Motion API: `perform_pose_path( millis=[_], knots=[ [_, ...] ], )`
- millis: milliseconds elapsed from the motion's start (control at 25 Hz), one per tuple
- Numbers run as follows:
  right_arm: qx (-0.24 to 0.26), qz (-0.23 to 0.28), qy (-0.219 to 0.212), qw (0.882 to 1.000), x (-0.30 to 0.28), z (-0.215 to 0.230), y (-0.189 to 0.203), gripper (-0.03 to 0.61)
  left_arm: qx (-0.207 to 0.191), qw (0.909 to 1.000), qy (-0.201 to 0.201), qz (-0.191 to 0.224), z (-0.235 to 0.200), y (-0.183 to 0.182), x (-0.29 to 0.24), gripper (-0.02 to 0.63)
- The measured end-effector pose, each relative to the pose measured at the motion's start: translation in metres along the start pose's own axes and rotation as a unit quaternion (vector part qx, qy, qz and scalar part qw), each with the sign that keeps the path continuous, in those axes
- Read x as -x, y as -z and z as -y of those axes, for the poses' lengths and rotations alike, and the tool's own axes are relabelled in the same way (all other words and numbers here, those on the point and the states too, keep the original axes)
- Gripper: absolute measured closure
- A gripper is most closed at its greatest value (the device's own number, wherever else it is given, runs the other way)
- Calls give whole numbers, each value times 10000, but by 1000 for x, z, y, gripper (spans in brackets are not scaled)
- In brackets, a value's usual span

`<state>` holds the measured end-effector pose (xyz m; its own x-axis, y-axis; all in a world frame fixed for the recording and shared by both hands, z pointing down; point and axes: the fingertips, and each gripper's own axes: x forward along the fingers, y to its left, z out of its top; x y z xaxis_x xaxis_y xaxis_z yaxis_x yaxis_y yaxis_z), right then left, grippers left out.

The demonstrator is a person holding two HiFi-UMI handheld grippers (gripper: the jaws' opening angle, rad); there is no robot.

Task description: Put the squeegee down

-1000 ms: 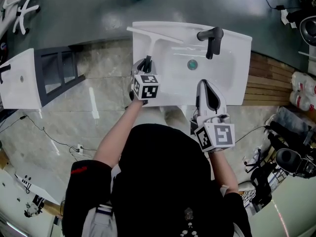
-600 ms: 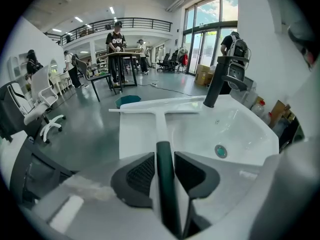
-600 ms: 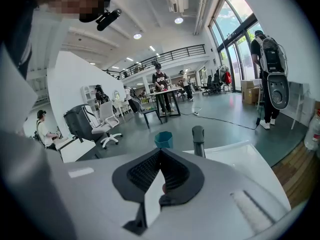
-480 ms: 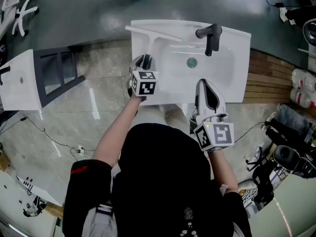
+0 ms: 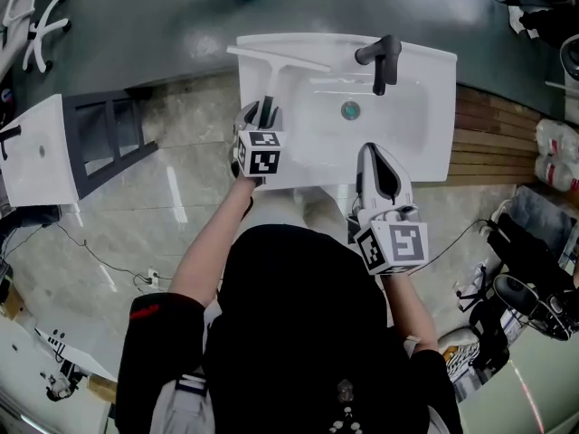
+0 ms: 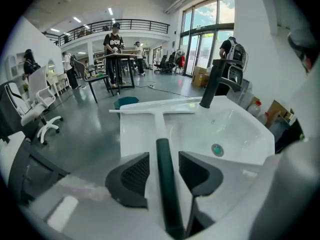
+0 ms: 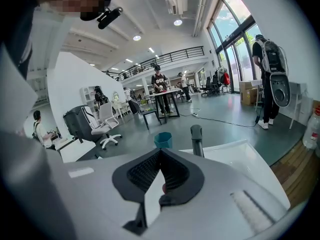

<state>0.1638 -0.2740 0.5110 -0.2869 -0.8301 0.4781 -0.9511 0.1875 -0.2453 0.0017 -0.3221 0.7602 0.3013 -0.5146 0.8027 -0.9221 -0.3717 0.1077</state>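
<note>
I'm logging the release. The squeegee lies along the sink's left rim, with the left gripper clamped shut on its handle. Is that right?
Not clamped. The left gripper view shows the left gripper with jaws apart, having just been opening, clear of the squeegee handle between them. It does lie along the left rim of the sink.

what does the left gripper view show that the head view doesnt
Only the left gripper view: the left gripper has just been opening its jaws. The pads stand clear on both sides of the squeegee, whose dark handle lies between them. People stand in the hall behind.
Only the head view: the right gripper, a second sink to the left, and wooden decking to the right.
Both: the white sink, its black faucet, the drain, and the squeegee lying along the sink's left side.
</note>
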Motion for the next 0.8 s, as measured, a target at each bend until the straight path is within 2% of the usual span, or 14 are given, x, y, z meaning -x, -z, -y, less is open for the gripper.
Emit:
perform_pose_path(
  millis=[160,480,640,800],
  knots=[
    [24,35,-31,10000,6,-3,2,575,44,9999,-88,122,-3,-4,9,427],
    [26,146,-177,9997,13,-14,6,575,30,9980,-362,521,-5,-14,42,612],
    [19,183,-282,9994,20,-18,9,575,63,9975,-335,611,1,-12,56,612],
    [8,213,-392,9990,27,-20,13,575,-174,9952,-180,948,14,-23,77,612]
  ],
)
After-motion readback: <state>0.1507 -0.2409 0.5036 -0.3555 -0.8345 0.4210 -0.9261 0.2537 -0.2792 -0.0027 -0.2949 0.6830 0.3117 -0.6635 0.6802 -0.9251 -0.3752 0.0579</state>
